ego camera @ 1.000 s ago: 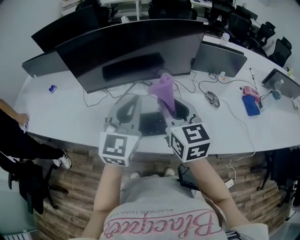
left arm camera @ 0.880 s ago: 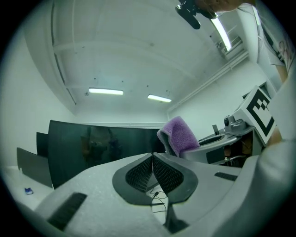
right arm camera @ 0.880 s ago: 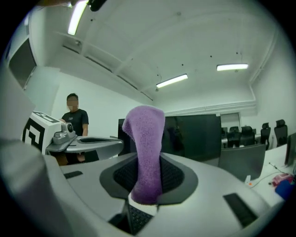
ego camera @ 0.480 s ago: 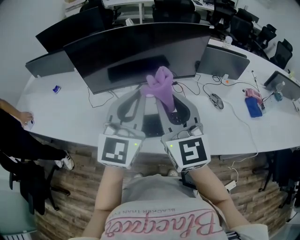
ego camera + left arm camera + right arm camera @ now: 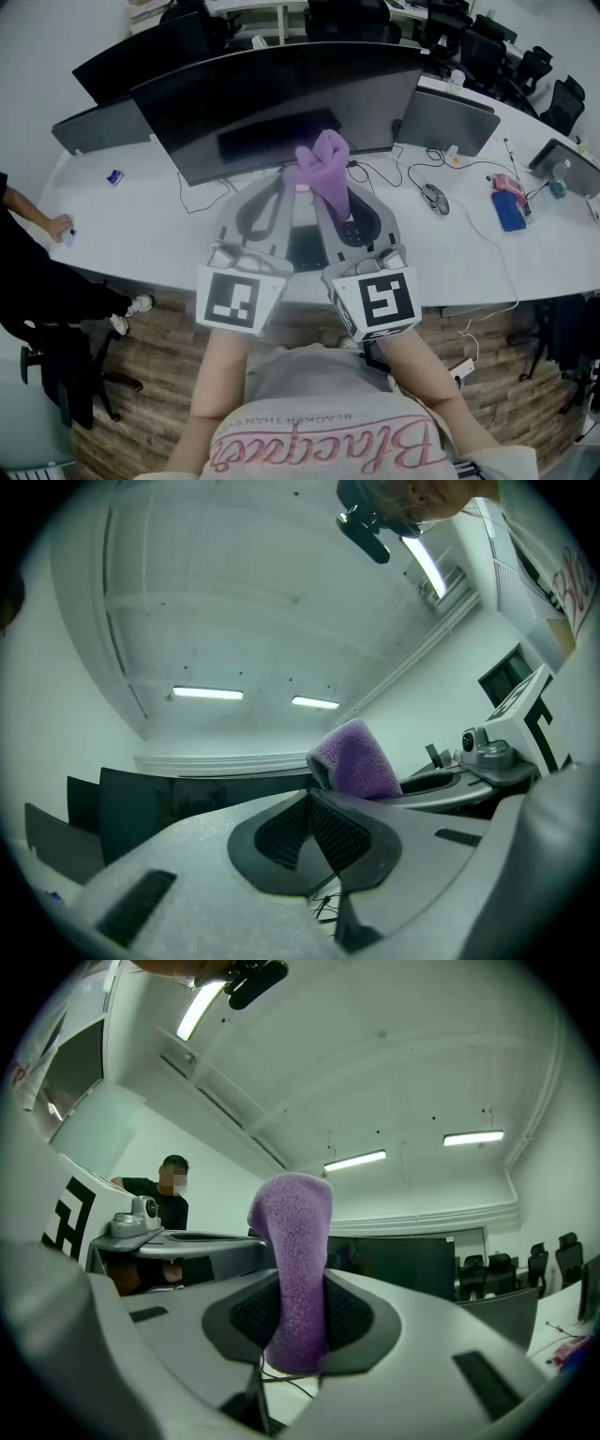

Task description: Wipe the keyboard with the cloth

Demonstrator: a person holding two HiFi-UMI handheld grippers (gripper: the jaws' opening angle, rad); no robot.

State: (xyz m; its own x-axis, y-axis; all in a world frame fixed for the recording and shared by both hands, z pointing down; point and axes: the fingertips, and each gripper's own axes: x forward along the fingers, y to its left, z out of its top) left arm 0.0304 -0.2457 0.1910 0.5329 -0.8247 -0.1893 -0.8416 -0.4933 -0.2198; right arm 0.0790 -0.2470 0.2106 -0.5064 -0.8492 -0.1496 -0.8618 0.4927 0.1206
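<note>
The right gripper's [image 5: 298, 1321] fingers are clenched on the fuzzy purple cloth [image 5: 322, 173] — raised toward 12 o'clock of the black keyboard [image 5: 302, 248] on the white surface [image 5: 141, 234]. The left gripper [image 5: 314, 832], at 9 o'clock — fingers pressed together, empty.

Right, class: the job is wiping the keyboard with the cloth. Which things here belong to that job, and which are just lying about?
Belong to the job:
cloth
keyboard
right gripper, clamped on the cloth

Just lying about:
monitor
mouse
</note>
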